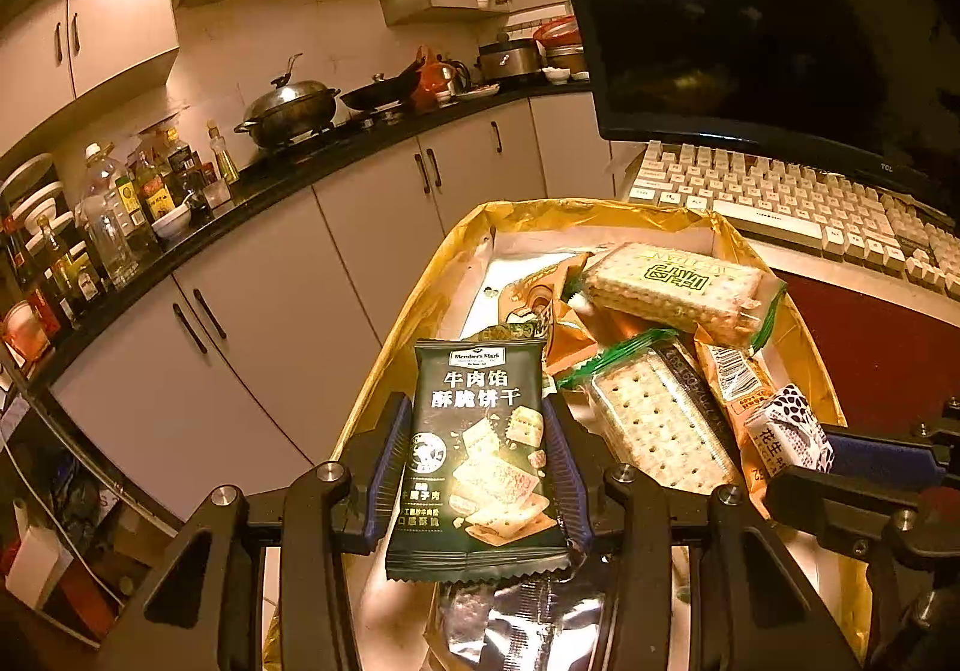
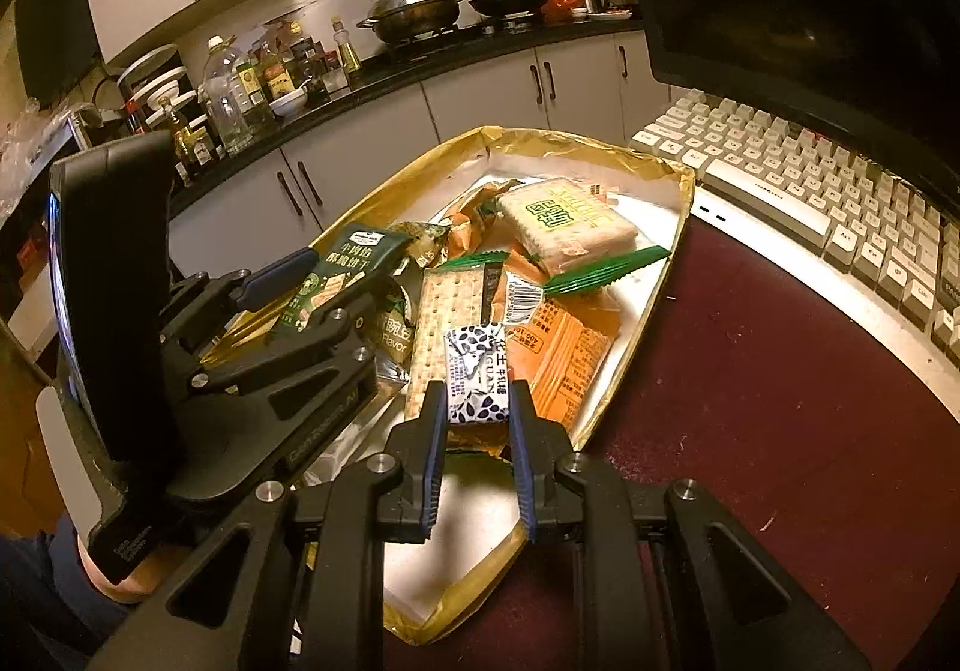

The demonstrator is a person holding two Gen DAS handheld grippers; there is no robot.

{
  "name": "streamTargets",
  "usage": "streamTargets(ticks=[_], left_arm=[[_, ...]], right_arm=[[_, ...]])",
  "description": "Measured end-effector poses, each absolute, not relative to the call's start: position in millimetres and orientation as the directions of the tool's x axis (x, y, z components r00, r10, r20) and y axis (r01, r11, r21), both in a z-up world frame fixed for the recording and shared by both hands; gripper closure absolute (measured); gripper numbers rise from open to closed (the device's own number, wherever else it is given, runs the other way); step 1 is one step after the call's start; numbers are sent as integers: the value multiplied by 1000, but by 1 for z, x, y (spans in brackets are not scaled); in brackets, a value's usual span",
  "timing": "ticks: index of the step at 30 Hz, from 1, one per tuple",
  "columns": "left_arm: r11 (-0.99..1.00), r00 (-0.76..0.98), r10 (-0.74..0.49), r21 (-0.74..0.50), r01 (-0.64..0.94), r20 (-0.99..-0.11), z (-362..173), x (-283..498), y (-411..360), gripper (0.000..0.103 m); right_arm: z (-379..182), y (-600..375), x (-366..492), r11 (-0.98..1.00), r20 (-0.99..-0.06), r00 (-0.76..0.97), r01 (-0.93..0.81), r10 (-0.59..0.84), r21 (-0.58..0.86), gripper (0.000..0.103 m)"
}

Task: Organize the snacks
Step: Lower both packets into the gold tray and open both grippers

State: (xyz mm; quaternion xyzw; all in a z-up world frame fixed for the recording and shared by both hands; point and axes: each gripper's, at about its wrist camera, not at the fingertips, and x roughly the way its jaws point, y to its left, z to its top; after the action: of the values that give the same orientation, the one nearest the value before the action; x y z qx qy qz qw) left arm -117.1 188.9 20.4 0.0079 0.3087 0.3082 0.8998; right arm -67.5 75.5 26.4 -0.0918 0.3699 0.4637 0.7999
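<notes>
We hold both | left tool [image 1: 474,467] clamps green cracker packet [image 1: 480,461], long axis upright, lower centre | right tool [image 2: 478,413] grips small candy pack [image 2: 477,377] over gold tray [image 2: 684,203].

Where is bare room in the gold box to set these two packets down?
Bare white floor shows in the gold box at its near end, under the right claw, and a thin strip along the far wall behind the green-print cracker pack. The middle is crowded: cracker sleeve, orange packets overlapping.
</notes>
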Motion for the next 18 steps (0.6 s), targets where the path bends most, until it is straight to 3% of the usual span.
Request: streamTargets(ticks=[18], left_arm=[[812, 618, 555, 200, -549, -557, 20, -117, 189, 55]], right_arm=[[27, 76, -75, 529, -672, 280, -825, 686, 197, 84]])
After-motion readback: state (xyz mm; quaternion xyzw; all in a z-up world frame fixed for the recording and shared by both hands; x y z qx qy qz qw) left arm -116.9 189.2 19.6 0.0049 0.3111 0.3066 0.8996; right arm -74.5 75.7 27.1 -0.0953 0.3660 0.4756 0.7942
